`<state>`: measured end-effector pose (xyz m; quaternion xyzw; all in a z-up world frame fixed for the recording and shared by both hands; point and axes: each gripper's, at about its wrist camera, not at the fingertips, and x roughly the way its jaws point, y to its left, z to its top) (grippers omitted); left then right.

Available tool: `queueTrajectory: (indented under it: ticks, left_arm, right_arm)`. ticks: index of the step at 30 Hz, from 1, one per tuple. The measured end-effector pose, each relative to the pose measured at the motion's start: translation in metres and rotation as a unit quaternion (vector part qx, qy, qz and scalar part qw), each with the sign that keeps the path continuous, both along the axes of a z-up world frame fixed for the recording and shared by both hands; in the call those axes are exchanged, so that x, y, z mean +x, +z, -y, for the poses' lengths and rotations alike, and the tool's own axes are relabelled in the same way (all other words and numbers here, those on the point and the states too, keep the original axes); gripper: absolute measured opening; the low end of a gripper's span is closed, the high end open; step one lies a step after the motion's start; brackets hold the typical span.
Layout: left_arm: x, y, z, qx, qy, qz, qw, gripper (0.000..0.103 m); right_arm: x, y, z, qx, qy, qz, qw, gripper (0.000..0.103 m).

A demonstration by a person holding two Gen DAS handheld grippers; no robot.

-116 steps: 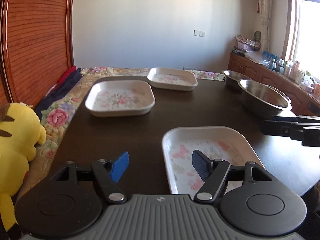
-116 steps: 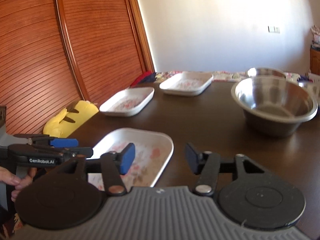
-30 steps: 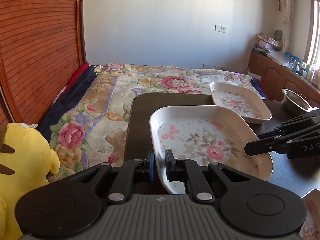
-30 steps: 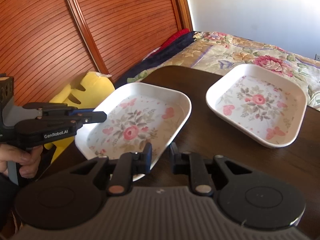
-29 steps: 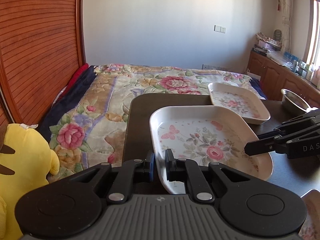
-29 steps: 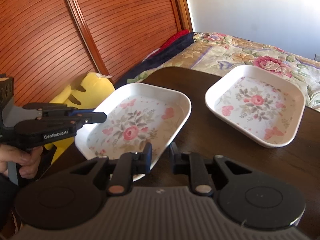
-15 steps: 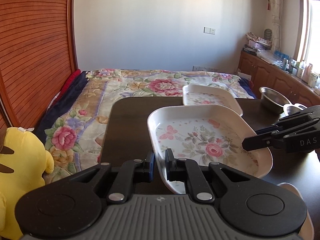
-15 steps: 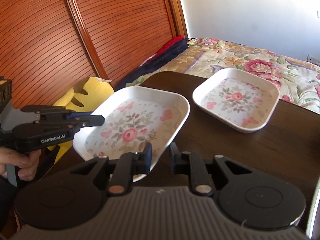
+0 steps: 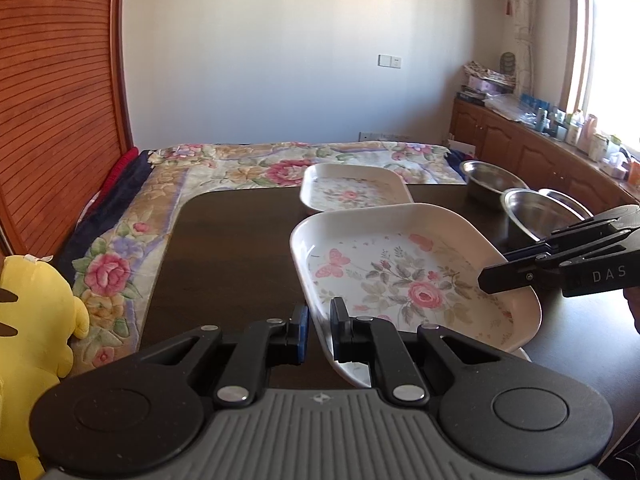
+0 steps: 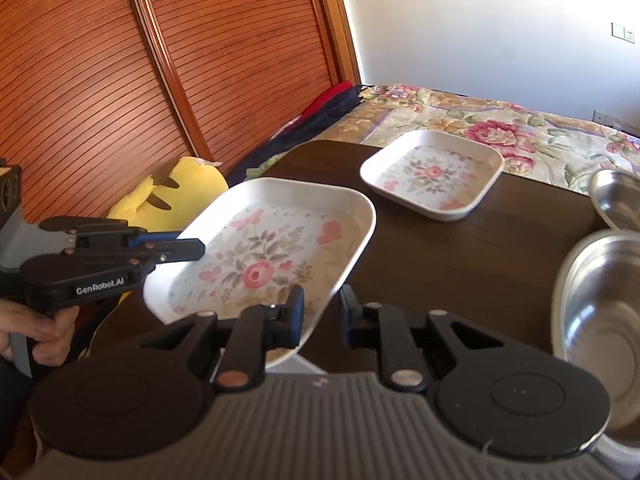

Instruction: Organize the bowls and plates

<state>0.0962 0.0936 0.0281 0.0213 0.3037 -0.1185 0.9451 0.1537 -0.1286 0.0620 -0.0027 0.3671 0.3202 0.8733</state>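
Yellow plush toy (image 9: 30,344) sits at far left, off the dark table (image 9: 224,264). Left gripper (image 9: 317,326) pinches the near-left rim of the floral plate (image 9: 404,276); right gripper (image 10: 320,314) pinches its opposite rim, jaws nearly pressed together. Plate is held above the table, slightly tilted. Second floral plate (image 9: 352,188) lies beyond it. Steel bowls (image 9: 536,212) stand close at right, beside the right gripper.
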Motion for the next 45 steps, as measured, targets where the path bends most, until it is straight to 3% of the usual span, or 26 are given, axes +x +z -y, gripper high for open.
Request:
queueTrajectory:
  ticks: [22, 45]
  left_arm:
    - [-0.053, 0.004, 0.025, 0.002, -0.020, 0.004, 0.9998, 0.013]
    - [-0.075, -0.027, 0.019, -0.008, -0.011, -0.032, 0.9994, 0.013]
  right_arm:
    - [-0.052, 0.005, 0.032, 0.009, -0.008, 0.019, 1.000, 0.021]
    - [-0.088, -0.021, 0.035, 0.019, 0.001, 0.002, 1.000, 0.021]
